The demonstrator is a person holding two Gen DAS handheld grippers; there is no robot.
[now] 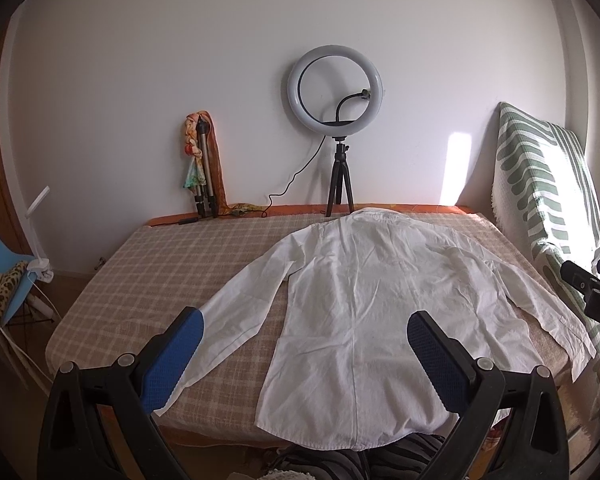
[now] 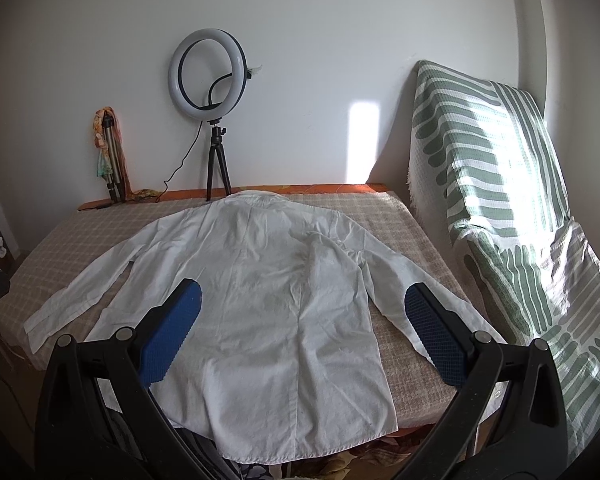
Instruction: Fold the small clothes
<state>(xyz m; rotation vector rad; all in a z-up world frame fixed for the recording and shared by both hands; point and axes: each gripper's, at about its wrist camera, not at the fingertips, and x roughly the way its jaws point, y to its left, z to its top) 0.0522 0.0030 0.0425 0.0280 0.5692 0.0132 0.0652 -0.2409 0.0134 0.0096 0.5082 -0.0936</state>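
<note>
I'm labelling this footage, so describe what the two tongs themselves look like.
The left tongs and the right tongs look alike: black plastic frames with triangular cut-outs, silver round rivets at the joints, and two fingers faced with blue pads in a fine dotted grip texture. No cables or sleeves show.

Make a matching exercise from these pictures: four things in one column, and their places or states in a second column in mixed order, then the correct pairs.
Things:
1. shirt
2. ring light
3. striped cloth
4. left gripper

Places or states:
A. stands on a small black tripod at the wall
B. open, holds nothing
C. lies flat on the checked bed, sleeves spread out
D. hangs over something tall at the right of the bed

Pairs: 1-C, 2-A, 3-D, 4-B
</note>
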